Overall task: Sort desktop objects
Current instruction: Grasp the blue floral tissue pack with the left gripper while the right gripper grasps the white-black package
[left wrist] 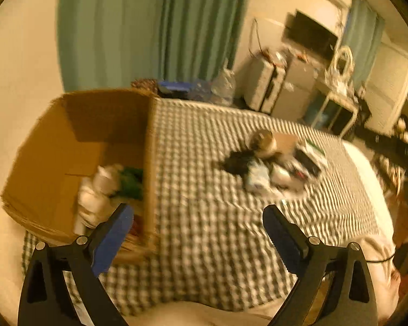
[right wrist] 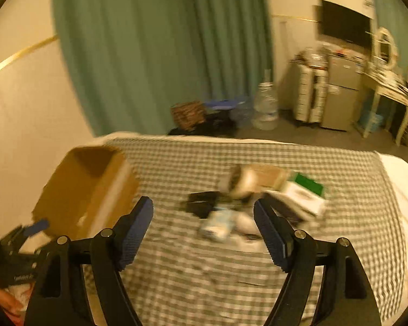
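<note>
Both tools are open and hold nothing. The left gripper (left wrist: pixel 198 233) hangs by the open brown cardboard box (left wrist: pixel 76 146), which sits on the green-and-white checked cloth (left wrist: pixel 204 244) and has some white and green things (left wrist: pixel 108 187) inside. The right gripper (right wrist: pixel 204 231) points at the small pile of mixed things (right wrist: pixel 253 201), well apart from the box. I think this is the gap between drops: next, a gripper must reach the pile and close on one thing. Everything is blurry, so I cannot name most things in the pile.
</note>
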A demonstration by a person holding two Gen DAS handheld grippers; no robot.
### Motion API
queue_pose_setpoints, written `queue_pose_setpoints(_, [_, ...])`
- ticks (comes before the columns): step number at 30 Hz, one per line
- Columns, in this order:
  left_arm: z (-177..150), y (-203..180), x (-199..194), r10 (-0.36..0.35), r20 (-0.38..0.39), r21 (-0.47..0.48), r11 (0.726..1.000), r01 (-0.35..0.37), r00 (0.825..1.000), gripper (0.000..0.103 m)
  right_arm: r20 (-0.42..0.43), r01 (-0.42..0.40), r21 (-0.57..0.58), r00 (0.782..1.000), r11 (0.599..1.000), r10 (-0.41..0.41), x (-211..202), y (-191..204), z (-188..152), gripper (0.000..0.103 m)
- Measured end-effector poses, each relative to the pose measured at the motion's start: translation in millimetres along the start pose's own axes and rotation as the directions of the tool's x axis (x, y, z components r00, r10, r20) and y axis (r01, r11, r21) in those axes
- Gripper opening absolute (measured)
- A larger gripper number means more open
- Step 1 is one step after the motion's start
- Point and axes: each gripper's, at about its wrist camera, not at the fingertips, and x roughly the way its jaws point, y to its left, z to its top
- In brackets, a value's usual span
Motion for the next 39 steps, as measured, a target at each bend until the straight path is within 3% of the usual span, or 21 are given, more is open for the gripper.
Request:
queue_pose_setpoints(4, [-4.6, -45.4, 25.9, 0.095, -0.032, 0.045, 0.995, -0.093, 0.995, 0.099, -0.017, 0.041, 0.112, 0.999, 0.993, -0.04, 6.4, -61.5, -17.0, 0.079])
queue_pose_setpoints(8, [-3.6, -76.0, 60.3, 0.095, -0.054, 0.05, 0.994, -0.093, 0.994, 0.099, -0.053, 0.013, 0.204, 0.999, 0.979, -0.003, 27.8, -100.1, -37.0, 0.079])
queue_pose_setpoints(13, [0.6, -101.1, 115.6, 0.08, -0.089, 0.008, 0.997, -0.08, 0.993, 0.099, -0.101, 0.018, 0.207, 0.995, 0.978, 0.003, 69.8, -120.7, -49.0, 0.079])
queue_pose_setpoints(23, [15.6, -127.3, 216.5, 0.129, -0.104, 0.132, 0.985, -0.115, 0.986, 0.099, -0.164, 0.003, 0.21, 0.986, 0.978, 0.032, 146.3, -172.1, -50.1, 0.079])
queue_pose_setpoints(29, [18.2, -130.7, 258.3, 0.145, -0.155, 0.162, 0.979, -0.12, 0.977, 0.099, -0.227, -0.034, 0.231, 0.97, 0.972, 0.088, 164.0, -176.0, -60.2, 0.079])
queue_pose_setpoints(33, [16.6, -127.7, 279.3, 0.148, -0.195, 0.174, 0.978, -0.114, 0.97, 0.099, -0.211, -0.071, 0.096, 0.973, 0.993, 0.09, 154.2, -149.1, -59.7, 0.079])
queue_pose_setpoints(36, [14.6, -120.9, 279.5, 0.114, -0.184, 0.146, 0.985, -0.087, 0.976, 0.099, -0.213, -0.114, 0.065, 0.969, 0.991, 0.125, 153.6, -140.4, -62.7, 0.079])
queue_pose_setpoints(39, [13.2, -117.5, 276.9, 0.089, -0.205, 0.154, 0.986, -0.058, 0.975, 0.091, -0.225, -0.114, 0.087, 0.965, 0.99, 0.131, 158.9, -144.9, -65.1, 0.079])
